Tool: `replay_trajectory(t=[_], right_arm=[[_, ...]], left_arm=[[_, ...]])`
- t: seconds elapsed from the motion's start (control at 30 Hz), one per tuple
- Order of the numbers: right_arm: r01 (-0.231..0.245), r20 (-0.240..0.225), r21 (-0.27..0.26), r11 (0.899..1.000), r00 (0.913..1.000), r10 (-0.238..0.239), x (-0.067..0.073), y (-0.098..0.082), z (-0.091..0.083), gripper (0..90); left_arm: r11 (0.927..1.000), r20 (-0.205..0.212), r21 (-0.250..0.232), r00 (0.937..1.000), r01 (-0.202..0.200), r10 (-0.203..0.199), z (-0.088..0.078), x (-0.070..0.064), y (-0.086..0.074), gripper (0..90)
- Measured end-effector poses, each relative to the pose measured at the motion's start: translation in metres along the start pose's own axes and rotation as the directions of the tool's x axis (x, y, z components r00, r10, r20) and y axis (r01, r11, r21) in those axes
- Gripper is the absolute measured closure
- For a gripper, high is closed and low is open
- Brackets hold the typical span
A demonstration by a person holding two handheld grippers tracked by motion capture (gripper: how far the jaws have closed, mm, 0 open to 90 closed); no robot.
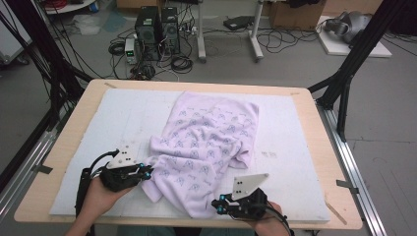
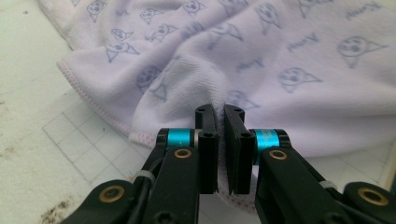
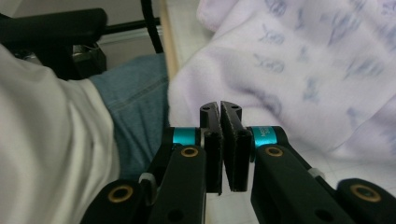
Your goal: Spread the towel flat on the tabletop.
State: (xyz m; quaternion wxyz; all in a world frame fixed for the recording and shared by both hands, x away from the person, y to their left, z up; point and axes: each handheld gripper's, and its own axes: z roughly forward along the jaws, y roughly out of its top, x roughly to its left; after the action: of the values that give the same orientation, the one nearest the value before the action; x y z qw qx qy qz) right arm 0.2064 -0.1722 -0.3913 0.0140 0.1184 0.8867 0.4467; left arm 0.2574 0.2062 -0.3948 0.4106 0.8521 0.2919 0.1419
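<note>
Both corners of crumpled towel pinched, left gripper and right gripper pressed shut on cloth; next, lifting and spreading flat.

One pale lilac towel with a repeated grey-blue printed motif lies crumpled on the white mat. It runs from mid-mat to the near edge. Folds bunch toward its near-left corner; its far part lies flatter.
</note>
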Motion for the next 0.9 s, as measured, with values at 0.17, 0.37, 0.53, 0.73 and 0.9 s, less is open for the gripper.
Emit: replay_trajectory(t=[0.17, 0.37, 0.53, 0.73, 0.9], right_arm=[[-0.002, 0.094, 0.010, 1.000, 0.9956, 0.001, -0.017, 0.002, -0.002, 75.8], [-0.035, 0.157, 0.082, 0.996, 0.9873, 0.022, -0.046, -0.009, 0.036, 60.3], [-0.075, 0.105, 0.067, 0.995, 0.9921, 0.068, -0.058, -0.017, 0.055, 73.4], [-0.071, 0.081, 0.053, 0.996, 0.9945, 0.067, -0.053, -0.020, 0.036, 85.2], [-0.055, 0.087, 0.023, 0.998, 0.9948, 0.053, -0.033, -0.017, 0.003, 85.2]], left_arm=[[0.9992, 0.020, -0.031, 0.9995, 0.025, -0.025, -0.003, 0.004, 0.004, 56.2], [0.9974, 0.036, 0.072, 0.9993, 0.002, -0.005, 0.029, 0.006, -0.002, 53.7], [0.9815, 0.044, 0.179, 0.9971, -0.069, 0.062, 0.052, 0.002, -0.006, 71.3], [0.9904, 0.054, 0.126, 0.9973, -0.057, 0.050, 0.037, -0.004, -0.005, 84.4], [0.9979, 0.108, 0.059, 0.9940, -0.026, 0.020, 0.019, -0.011, -0.003, 85.2]])
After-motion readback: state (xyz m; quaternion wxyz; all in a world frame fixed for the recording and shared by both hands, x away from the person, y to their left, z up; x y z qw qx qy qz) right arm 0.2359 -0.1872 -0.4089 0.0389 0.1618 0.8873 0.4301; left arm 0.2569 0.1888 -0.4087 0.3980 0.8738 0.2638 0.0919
